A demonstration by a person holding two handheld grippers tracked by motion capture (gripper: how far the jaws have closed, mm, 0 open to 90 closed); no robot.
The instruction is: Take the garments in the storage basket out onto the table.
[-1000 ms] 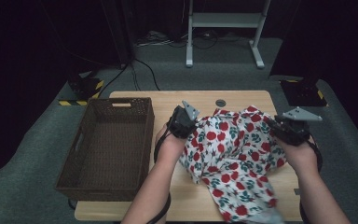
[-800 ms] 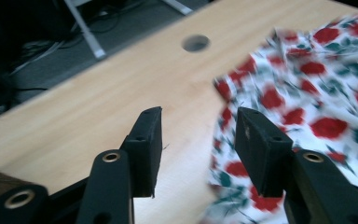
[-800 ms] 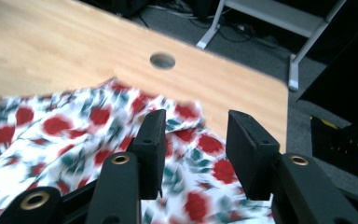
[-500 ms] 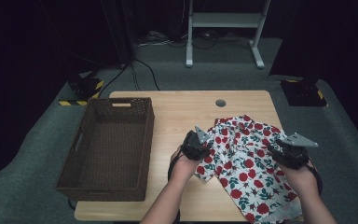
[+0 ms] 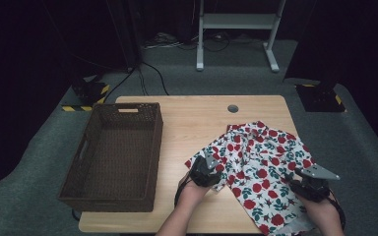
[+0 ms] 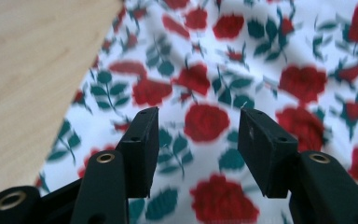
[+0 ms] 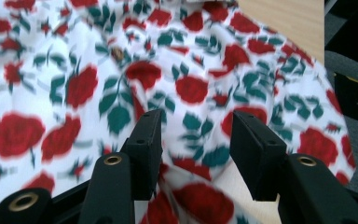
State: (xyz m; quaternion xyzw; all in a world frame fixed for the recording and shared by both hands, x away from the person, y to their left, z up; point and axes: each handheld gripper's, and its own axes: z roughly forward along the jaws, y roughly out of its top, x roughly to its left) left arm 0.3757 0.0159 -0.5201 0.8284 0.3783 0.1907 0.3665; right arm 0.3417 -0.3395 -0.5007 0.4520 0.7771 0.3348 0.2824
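A white cloth printed with red roses and green leaves [image 5: 261, 162] lies rumpled on the right half of the wooden table [image 5: 192, 118]. My left gripper [image 5: 209, 169] sits low at the cloth's left edge, and its jaws have just been opening. In the left gripper view the gripper [image 6: 198, 114] shows a wide gap with the cloth [image 6: 261, 56] lying beyond it, unpinched. My right gripper [image 5: 311, 184] hovers over the cloth's near right part, its jaws likewise just opening. In the right gripper view the gripper [image 7: 196, 119] stands apart above the cloth [image 7: 74, 70].
A dark woven basket [image 5: 93, 147] stands on the table's left half, its inside bare. A small round hole [image 5: 233, 108] sits near the table's far edge. The cloth's near corner hangs over the front edge. Cables and a white metal stand [image 5: 236, 29] are on the floor behind.
Both hands came down and toward the near edge. The cloth, held up between the grippers before, now lies spread lower on the table, and both pairs of jaws stand wider.
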